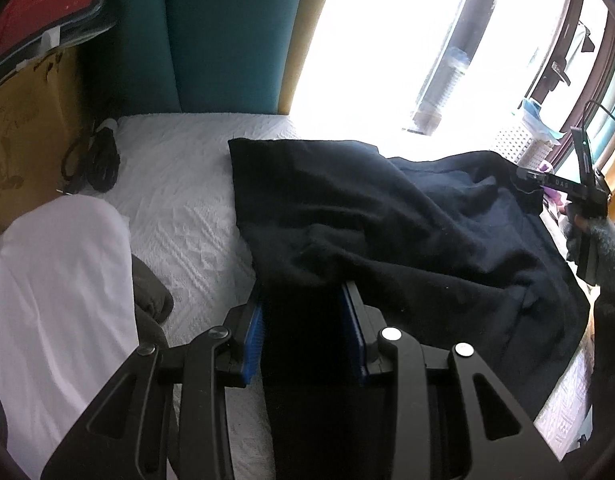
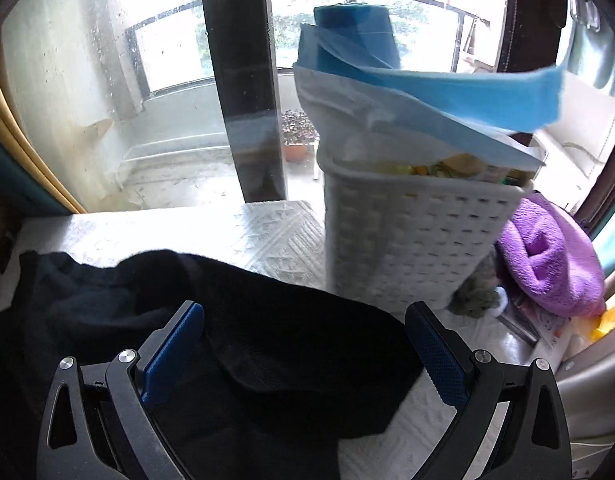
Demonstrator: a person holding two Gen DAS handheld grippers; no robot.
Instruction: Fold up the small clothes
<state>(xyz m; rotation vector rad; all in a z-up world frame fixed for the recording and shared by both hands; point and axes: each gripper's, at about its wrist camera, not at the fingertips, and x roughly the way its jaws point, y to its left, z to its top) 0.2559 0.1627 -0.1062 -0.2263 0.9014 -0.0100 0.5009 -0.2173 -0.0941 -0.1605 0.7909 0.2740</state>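
Observation:
A black garment (image 1: 387,216) lies spread and rumpled on the white textured bed cover (image 1: 179,200). My left gripper (image 1: 307,312) has a bunch of the black cloth between its blue pads, and the cloth hangs down through them. My right gripper (image 2: 303,332) is wide open, its blue pads either side of the garment's near edge (image 2: 267,344), not pinching it. In the left wrist view the right gripper (image 1: 563,188) shows at the garment's far right end.
A white woven basket (image 2: 407,248) with blue cloths stands on the bed by the window. A purple towel (image 2: 547,256) lies to its right. A white folded item (image 1: 55,280) and a dark one (image 1: 151,296) lie left. A cardboard box (image 1: 27,136) stands far left.

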